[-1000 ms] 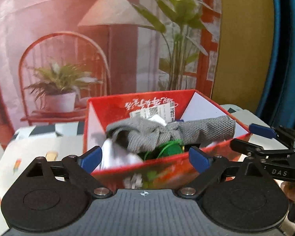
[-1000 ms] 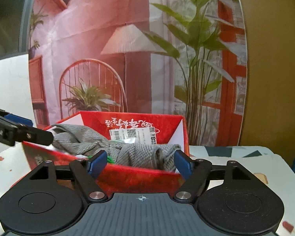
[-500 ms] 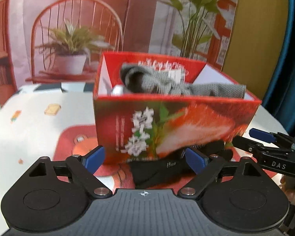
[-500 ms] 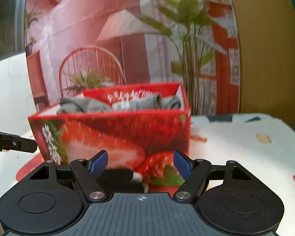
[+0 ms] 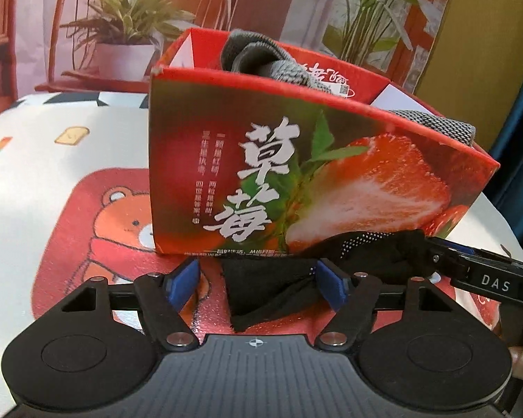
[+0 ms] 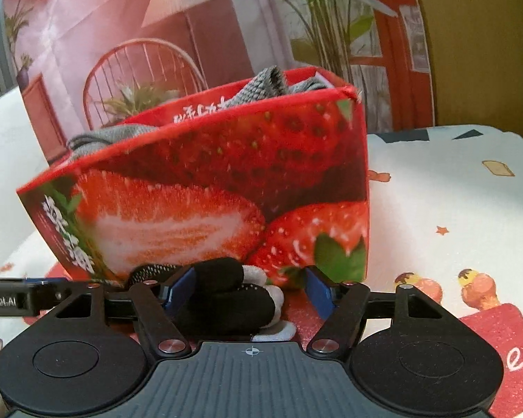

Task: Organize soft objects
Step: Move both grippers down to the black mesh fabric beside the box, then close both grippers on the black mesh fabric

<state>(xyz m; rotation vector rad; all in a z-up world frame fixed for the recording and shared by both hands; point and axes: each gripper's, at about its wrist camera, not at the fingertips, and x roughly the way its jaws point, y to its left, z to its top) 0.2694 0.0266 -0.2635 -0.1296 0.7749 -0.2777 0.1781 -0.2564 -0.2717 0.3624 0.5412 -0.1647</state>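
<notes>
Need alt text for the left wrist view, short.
A black fabric item lies on the table in front of a red strawberry-print box, between the closing blue fingers of the left tool. Grey knit fabric pokes out of the box; the right tool reaches in from the right.

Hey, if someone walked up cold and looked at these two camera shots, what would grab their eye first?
The red strawberry box fills the middle of both views, with grey knitted cloth poking over its rim. In front of it on the bear-print mat lies a black glove. The left gripper and right gripper are both low around it with jaws closing, pads not yet pressing.
</notes>
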